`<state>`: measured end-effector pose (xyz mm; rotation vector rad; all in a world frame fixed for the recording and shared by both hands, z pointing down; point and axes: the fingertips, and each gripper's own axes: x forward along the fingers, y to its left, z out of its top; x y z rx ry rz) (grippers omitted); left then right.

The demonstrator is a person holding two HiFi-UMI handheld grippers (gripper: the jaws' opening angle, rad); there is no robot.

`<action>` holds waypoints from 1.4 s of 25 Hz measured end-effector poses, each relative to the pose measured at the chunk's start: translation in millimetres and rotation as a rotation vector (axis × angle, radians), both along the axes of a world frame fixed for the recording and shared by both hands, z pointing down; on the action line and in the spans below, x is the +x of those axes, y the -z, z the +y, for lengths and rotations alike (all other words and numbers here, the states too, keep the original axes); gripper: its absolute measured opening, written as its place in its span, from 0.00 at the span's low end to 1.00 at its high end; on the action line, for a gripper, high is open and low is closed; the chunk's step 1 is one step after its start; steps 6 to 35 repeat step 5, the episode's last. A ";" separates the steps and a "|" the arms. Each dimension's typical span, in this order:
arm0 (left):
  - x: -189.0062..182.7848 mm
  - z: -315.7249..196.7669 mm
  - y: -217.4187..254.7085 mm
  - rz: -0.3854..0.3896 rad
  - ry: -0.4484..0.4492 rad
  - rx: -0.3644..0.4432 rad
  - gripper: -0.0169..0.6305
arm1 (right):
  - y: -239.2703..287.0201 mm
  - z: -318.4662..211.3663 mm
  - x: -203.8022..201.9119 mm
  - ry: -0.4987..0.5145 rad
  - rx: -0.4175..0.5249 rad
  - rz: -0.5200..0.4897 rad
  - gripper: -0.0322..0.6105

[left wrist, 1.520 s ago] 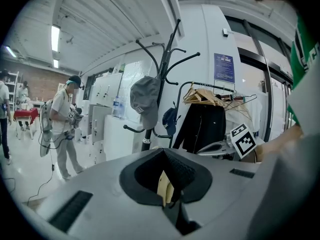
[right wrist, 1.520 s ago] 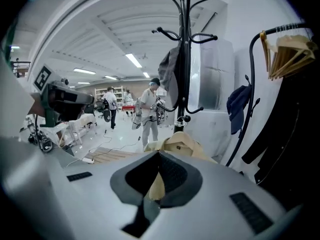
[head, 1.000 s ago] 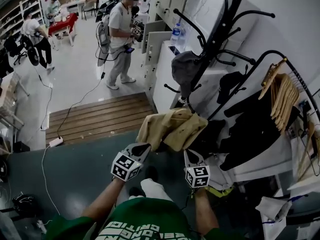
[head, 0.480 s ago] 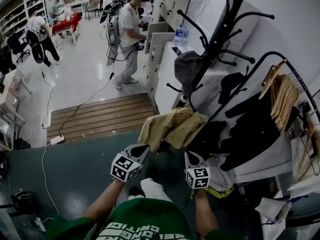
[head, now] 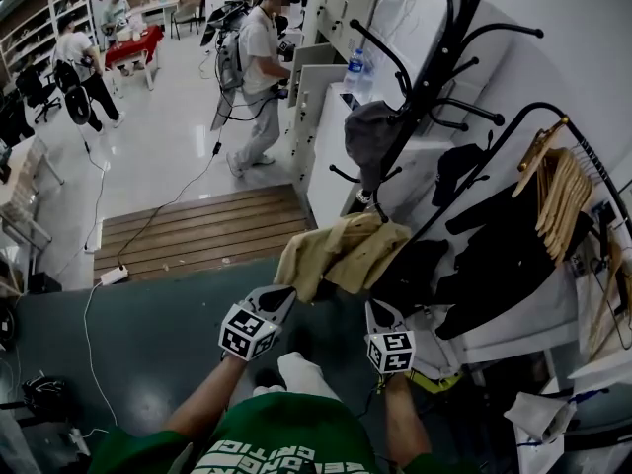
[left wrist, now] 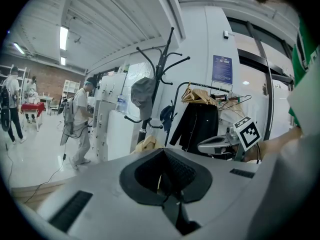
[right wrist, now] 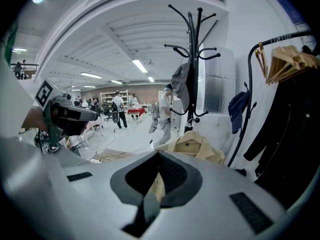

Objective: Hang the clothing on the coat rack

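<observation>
A tan shirt hangs bunched between my two grippers, in front of the black coat rack. My left gripper is shut on the shirt's left part, and tan cloth shows in its closed jaws. Shut as well, my right gripper pinches tan cloth at the shirt's lower right. The shirt's collar faces the right gripper view. A grey hat hangs on a lower hook of the rack. The rack's upper hooks are bare.
A clothes rail to the right carries wooden hangers and black garments. White cabinets with a water bottle stand behind the rack. A person stands further back. A wooden platform and a power strip lie on the floor.
Both grippers and the shirt have stayed where they were. The person standing in the background has shifted a little to the right.
</observation>
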<state>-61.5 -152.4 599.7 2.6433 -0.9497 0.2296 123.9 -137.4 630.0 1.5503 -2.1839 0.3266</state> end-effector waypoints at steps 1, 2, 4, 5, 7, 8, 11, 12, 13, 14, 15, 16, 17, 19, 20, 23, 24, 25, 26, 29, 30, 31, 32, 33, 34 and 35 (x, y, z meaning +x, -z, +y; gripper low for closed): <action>0.0 -0.2 -0.3 0.000 0.001 -0.001 0.03 | -0.4 -0.4 0.5 -0.001 -0.001 0.000 0.06; 0.1 -0.4 -0.4 0.000 0.002 -0.001 0.03 | -0.8 -0.8 0.9 -0.001 -0.002 0.001 0.06; 0.5 -0.9 -0.3 0.002 0.004 -0.001 0.03 | -1.3 -1.7 1.5 -0.001 -0.004 0.001 0.06; 0.8 -1.2 -0.2 0.002 0.005 -0.001 0.03 | -1.6 -2.1 1.8 -0.001 -0.005 0.001 0.06; 0.8 -1.2 -0.2 0.002 0.005 -0.001 0.03 | -1.6 -2.1 1.8 -0.001 -0.005 0.001 0.06; 0.8 -1.2 -0.2 0.002 0.005 -0.001 0.03 | -1.6 -2.1 1.8 -0.001 -0.005 0.001 0.06; 0.8 -1.2 -0.2 0.002 0.005 -0.001 0.03 | -1.6 -2.1 1.8 -0.001 -0.005 0.001 0.06; 0.8 -1.2 -0.2 0.002 0.005 -0.001 0.03 | -1.6 -2.1 1.8 -0.001 -0.005 0.001 0.06; 0.8 -1.2 -0.2 0.002 0.005 -0.001 0.03 | -1.6 -2.1 1.8 -0.001 -0.005 0.001 0.06; 0.8 -1.2 -0.2 0.002 0.005 -0.001 0.03 | -1.6 -2.1 1.8 -0.001 -0.005 0.001 0.06; 0.8 -1.2 -0.2 0.002 0.005 -0.001 0.03 | -1.6 -2.1 1.8 -0.001 -0.005 0.001 0.06; 0.8 -1.2 -0.2 0.002 0.005 -0.001 0.03 | -1.6 -2.1 1.8 -0.001 -0.005 0.001 0.06; 0.8 -1.2 -0.2 0.002 0.005 -0.001 0.03 | -1.6 -2.1 1.8 -0.001 -0.005 0.001 0.06; 0.8 -1.2 -0.2 0.002 0.005 -0.001 0.03 | -1.6 -2.1 1.8 -0.001 -0.005 0.001 0.06; 0.8 -1.2 -0.2 0.002 0.005 -0.001 0.03 | -1.6 -2.1 1.8 -0.001 -0.005 0.001 0.06; 0.8 -1.2 -0.2 0.002 0.005 -0.001 0.03 | -1.6 -2.1 1.8 -0.001 -0.005 0.001 0.06; 0.8 -1.2 -0.2 0.002 0.005 -0.001 0.03 | -1.6 -2.1 1.8 -0.001 -0.005 0.001 0.06; 0.8 -1.2 -0.2 0.002 0.005 -0.001 0.03 | -1.6 -2.1 1.8 -0.001 -0.005 0.001 0.06; 0.8 -1.2 -0.2 0.002 0.005 -0.001 0.03 | -1.6 -2.1 1.8 -0.001 -0.005 0.001 0.06; 0.8 -1.2 -0.2 0.002 0.005 -0.001 0.03 | -1.6 -2.1 1.8 -0.001 -0.005 0.001 0.06; 0.8 -1.2 -0.2 0.002 0.005 -0.001 0.03 | -1.6 -2.1 1.8 -0.001 -0.005 0.001 0.06; 0.8 -1.2 -0.2 0.002 0.005 -0.001 0.03 | -1.6 -2.1 1.8 -0.001 -0.005 0.001 0.06; 0.8 -1.2 -0.2 0.002 0.005 -0.001 0.03 | -1.6 -2.1 1.8 -0.001 -0.005 0.001 0.06; 0.8 -1.2 -0.2 0.002 0.005 -0.001 0.03 | -1.6 -2.1 1.8 -0.001 -0.005 0.001 0.06; 0.8 -1.2 -0.2 0.002 0.005 -0.001 0.03 | -1.6 -2.1 1.8 -0.001 -0.005 0.001 0.06; 0.8 -1.2 -0.2 0.002 0.005 -0.001 0.03 | -1.6 -2.1 1.8 -0.001 -0.005 0.001 0.06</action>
